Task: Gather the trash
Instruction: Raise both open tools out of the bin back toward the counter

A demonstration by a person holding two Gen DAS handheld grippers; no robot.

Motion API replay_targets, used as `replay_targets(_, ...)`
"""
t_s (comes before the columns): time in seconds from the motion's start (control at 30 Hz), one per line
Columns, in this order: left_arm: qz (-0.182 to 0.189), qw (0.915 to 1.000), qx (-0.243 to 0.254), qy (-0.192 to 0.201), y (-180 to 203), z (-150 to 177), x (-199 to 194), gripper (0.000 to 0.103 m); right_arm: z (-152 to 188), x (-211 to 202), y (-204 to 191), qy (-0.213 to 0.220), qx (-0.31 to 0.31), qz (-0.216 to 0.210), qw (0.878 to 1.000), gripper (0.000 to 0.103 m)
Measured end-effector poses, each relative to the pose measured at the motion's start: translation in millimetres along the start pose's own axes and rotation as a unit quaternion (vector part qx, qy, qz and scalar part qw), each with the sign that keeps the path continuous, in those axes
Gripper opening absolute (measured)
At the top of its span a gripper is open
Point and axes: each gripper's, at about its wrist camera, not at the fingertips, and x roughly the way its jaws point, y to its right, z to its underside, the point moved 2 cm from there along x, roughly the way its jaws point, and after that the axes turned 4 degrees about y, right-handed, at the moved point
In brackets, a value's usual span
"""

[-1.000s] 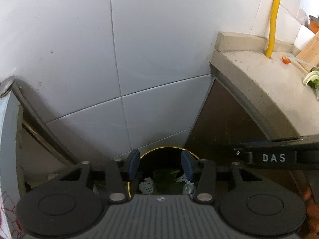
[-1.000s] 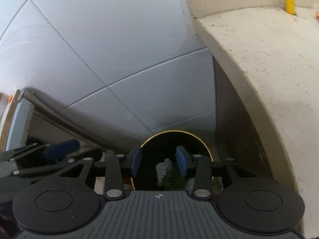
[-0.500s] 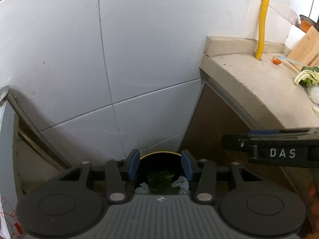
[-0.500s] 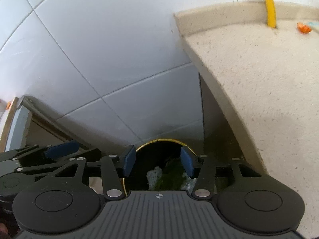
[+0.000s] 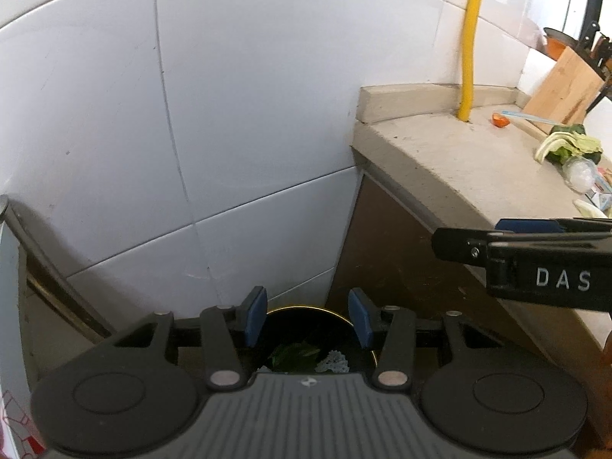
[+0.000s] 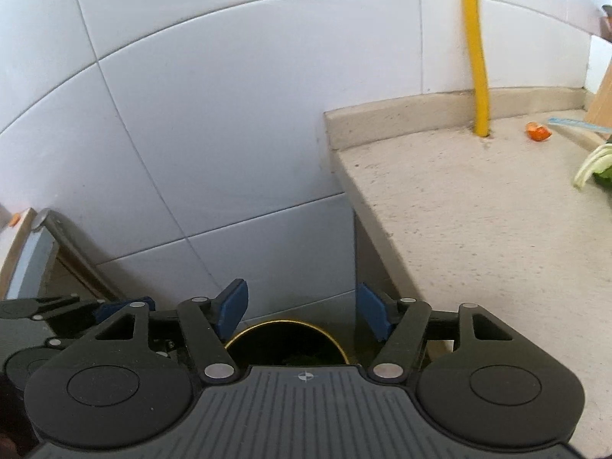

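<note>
Both hand-held grippers, left (image 5: 308,315) and right (image 6: 302,311), gape empty above the bin (image 5: 306,344); next, probably, fetch desk (image 6: 478,229) scraps.

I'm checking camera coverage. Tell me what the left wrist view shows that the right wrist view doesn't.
Only the left wrist view shows green leaves and white scraps inside the trash bin, and a plastic bottle on the counter.

Only the right wrist view shows the metal-edged panel's top at far left.

Both show the bin, yellow pipe, orange peel, and both grippers, left gripper and right gripper, open and empty.
</note>
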Motion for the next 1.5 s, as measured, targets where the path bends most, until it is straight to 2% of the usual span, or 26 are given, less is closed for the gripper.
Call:
replay_targets(0.37,0.004,0.9996,0.025,0.015,9.5,0.9,-3.9,0.046,11.3,-25.4,5.8,0.033,-0.025,0.058,0.997,0.081)
replay_targets(0.8,0.012,0.9969,0.068,0.039,23.7,3.4,-10.3,0.047,18.5,-54.8,34.1,0.034,-0.018,0.072,0.997,0.082)
replay_targets(1.27,0.022,0.9922,0.111,0.052,37.8,8.0,-13.4,0.047,29.5,-96.9,62.8,0.059,-0.004,0.099,0.993,0.085)
replay_targets(1.4,0.025,0.9919,0.115,0.049,38.9,8.7,-12.0,0.054,29.5,-109.8,72.2,0.068,0.005,0.104,0.992,0.087)
replay_targets(1.5,0.025,0.9914,0.118,0.051,39.8,8.5,-11.3,0.055,28.1,-119.7,80.2,0.077,0.009,0.111,0.991,0.089)
